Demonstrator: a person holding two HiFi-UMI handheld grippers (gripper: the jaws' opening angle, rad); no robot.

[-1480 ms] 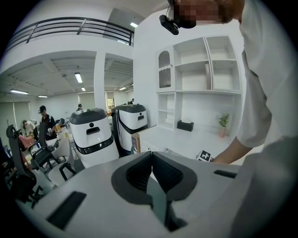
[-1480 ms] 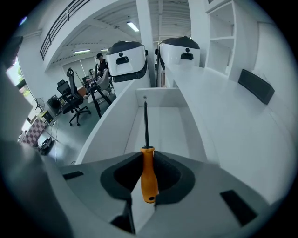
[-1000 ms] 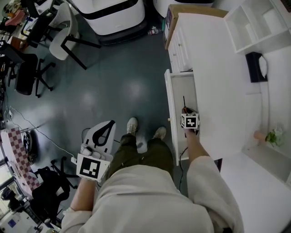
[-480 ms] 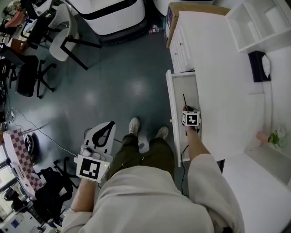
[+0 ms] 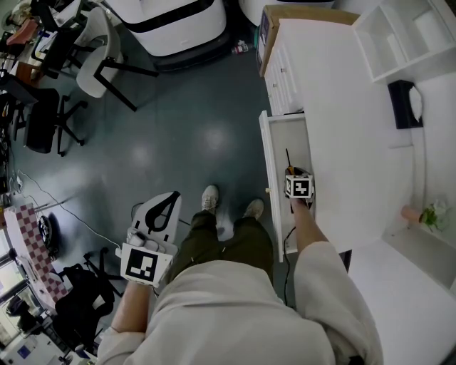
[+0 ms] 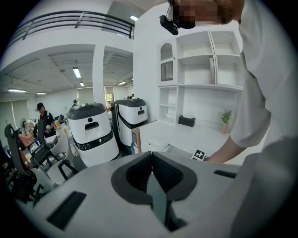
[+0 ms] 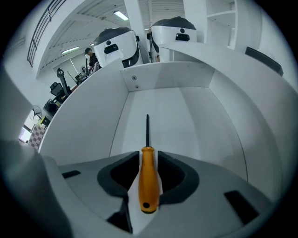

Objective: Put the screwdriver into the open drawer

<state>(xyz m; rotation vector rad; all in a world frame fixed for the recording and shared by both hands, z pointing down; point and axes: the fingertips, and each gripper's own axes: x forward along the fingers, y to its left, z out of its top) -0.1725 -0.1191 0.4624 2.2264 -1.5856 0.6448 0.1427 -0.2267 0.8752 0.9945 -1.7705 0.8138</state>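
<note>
The screwdriver (image 7: 148,181) has an orange handle and a thin black shaft (image 5: 288,158). It lies lengthwise on the floor of the open white drawer (image 7: 186,121), shaft pointing away from me. My right gripper (image 7: 148,162) points steeply down into the drawer (image 5: 269,178). Its jaws are opening; the handle sits between them with a thin gap on each side. My left gripper (image 5: 169,199) hangs low at my left side over the floor, away from the desk. Its pads (image 6: 139,169) meet with nothing between them.
The drawer juts out of a white desk (image 5: 342,107) with a shelf unit (image 5: 406,36), a black box (image 5: 402,103) and a small plant (image 5: 429,214). A cardboard box (image 5: 267,28), white machines (image 5: 178,21) and office chairs (image 5: 92,64) stand on the grey floor.
The head view has shifted slightly. The right gripper stays over the same spot in the drawer, and the left gripper has not moved.
</note>
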